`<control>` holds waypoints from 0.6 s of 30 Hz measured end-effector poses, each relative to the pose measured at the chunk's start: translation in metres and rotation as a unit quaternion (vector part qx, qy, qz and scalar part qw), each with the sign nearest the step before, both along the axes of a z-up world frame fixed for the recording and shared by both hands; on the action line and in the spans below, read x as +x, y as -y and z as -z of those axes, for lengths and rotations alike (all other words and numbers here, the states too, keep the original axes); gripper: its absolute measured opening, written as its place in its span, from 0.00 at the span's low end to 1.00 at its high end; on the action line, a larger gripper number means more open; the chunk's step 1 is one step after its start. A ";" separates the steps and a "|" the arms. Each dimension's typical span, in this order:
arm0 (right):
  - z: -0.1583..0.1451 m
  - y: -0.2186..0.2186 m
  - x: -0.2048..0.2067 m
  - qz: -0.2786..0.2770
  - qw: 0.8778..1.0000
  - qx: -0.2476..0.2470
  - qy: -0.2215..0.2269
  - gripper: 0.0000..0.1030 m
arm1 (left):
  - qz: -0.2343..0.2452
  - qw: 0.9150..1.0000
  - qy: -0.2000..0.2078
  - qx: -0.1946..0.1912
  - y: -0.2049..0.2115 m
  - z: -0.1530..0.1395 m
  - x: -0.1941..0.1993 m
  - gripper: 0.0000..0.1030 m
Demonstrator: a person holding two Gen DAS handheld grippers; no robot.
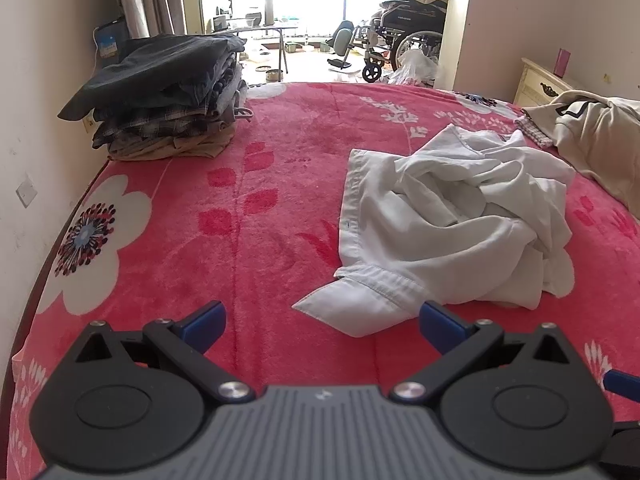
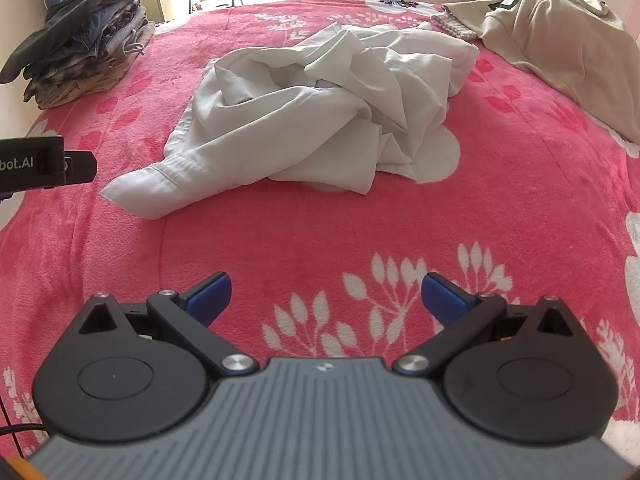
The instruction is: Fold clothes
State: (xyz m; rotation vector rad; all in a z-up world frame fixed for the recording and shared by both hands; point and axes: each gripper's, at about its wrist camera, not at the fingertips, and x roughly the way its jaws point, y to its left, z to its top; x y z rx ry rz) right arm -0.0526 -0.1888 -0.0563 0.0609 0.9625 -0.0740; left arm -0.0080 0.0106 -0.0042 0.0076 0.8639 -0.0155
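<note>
Pink floral bedspread (image 1: 256, 240) fills both views, and I read both grippers as spread wide with nothing held. Left gripper (image 1: 322, 324) sits just short of the white shirt (image 1: 452, 216), collar corner right by its right fingertip; right gripper (image 2: 325, 294) is well back from it. Shirt lies crumpled ahead, long axis running away from me, so left is nearer for the first grab.

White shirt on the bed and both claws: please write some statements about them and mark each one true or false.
1. The white shirt lies crumpled on the blanket. True.
2. The left claw grips the shirt. False: it is open, holding nothing.
3. The right claw is open. True.
4. The folded stack sits on the shirt. False: it sits apart, by the wall.
5. A beige garment lies beyond the shirt. True.
</note>
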 end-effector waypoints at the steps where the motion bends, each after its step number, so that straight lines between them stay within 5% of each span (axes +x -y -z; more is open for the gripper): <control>1: 0.000 0.000 0.000 0.000 1.000 0.000 0.000 0.99 | 0.001 1.000 0.000 -0.001 0.000 0.000 0.000 1.00; 18: 0.000 0.000 0.000 -0.002 1.000 0.002 0.001 0.99 | 0.000 1.000 0.003 -0.006 -0.002 -0.001 -0.001 1.00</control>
